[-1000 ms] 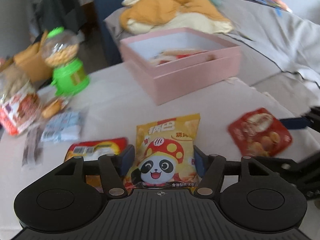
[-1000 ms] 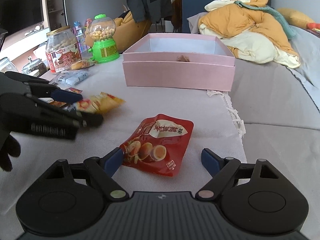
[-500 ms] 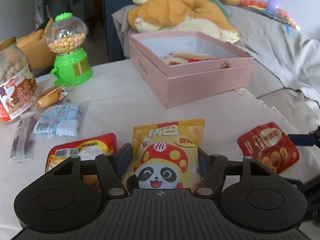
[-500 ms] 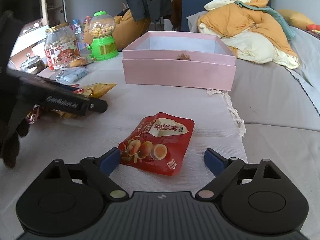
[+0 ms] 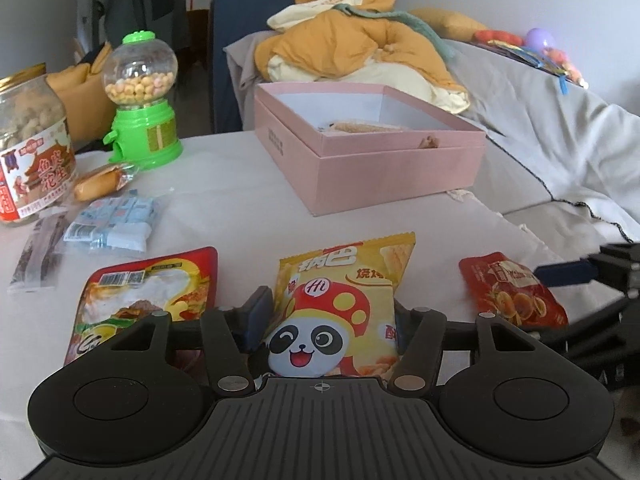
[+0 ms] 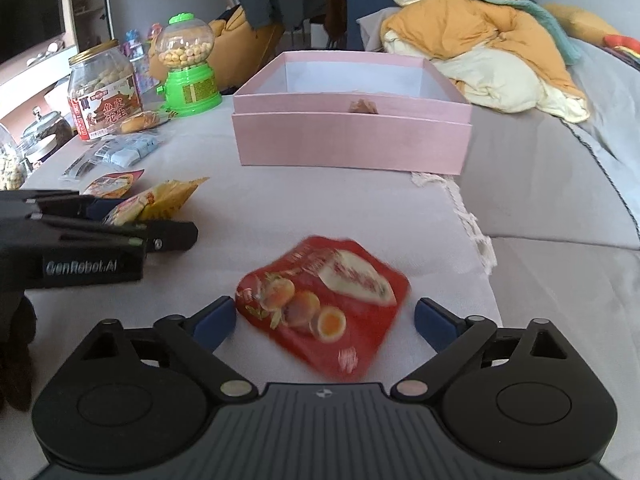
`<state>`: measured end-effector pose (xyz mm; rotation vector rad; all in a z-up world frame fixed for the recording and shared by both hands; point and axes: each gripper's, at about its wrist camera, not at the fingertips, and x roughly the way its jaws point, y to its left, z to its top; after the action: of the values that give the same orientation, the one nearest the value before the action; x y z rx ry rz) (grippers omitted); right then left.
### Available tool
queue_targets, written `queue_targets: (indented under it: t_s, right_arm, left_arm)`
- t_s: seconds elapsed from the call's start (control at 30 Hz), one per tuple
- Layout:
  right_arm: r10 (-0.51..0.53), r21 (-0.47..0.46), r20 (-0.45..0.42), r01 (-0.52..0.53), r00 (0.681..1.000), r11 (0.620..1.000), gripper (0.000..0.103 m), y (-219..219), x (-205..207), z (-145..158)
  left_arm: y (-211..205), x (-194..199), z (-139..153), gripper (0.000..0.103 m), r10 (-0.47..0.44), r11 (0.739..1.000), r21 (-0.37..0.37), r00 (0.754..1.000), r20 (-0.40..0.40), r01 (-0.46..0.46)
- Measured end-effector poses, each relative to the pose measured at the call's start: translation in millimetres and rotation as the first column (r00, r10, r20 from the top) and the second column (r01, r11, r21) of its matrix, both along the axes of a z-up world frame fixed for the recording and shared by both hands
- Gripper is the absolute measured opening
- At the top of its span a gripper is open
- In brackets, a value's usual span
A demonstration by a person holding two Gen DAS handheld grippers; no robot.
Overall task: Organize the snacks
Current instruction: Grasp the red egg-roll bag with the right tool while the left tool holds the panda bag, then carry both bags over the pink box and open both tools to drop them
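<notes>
Jaws of left gripper (image 5: 328, 322) were closing around yellow panda snack bag (image 5: 340, 312) — right gripper (image 6: 324, 320) gaped wide, straddling red egg pouch (image 6: 324, 312), unheld.

Both wrist cameras sit low over the white-clothed table (image 5: 248, 208), angled downward, facing the open pink cardboard box (image 5: 396, 168) (image 6: 352, 140), which both views share.
</notes>
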<state>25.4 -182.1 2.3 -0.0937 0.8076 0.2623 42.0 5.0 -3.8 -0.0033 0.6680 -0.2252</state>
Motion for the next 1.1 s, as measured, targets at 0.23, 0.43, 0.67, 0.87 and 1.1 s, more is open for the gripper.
queue_targets:
  t_s: [0.23, 0.43, 0.67, 0.87, 1.1]
  right_arm:
    - [-0.027, -0.003, -0.018, 0.027, 0.999, 1.000, 0.083, -5.0, 10.9, 4.2]
    - [-0.087, 0.019, -0.037, 0.088, 0.996, 0.996, 0.073, -12.9, 31.5, 10.7]
    - [-0.050, 0.063, 0.023, 0.048, 0.998, 0.997, 0.072, -16.0, 15.7, 37.6]
    - [-0.019, 0.027, 0.056, 0.018, 0.998, 0.999, 0.072, -11.4, 2.0, 45.0]
    - [0.001, 0.018, 0.100, -0.003, 0.995, 1.000, 0.072, -18.6, -11.9, 47.5]
  left_arm:
    - [-5.8, -1.1, -0.8, 0.062, -0.001, 0.999, 0.040, 1.000, 0.006, 0.001]
    - [-5.9, -1.6, -0.8, 0.062, -0.001, 0.999, 0.034, 1.000, 0.007, 0.001]
    - [-2.8, -2.5, -1.5, 0.062, -0.004, 1.000, 0.027, 1.000, 0.009, 0.004]
    - [-3.4, -4.5, -1.2, 0.059, -0.005, 0.999, 0.041, 1.000, 0.015, 0.005]
    - [5.1, -1.2, 25.3, 0.037, 0.040, 0.999, -0.004, 0.999, 0.025, -0.040]
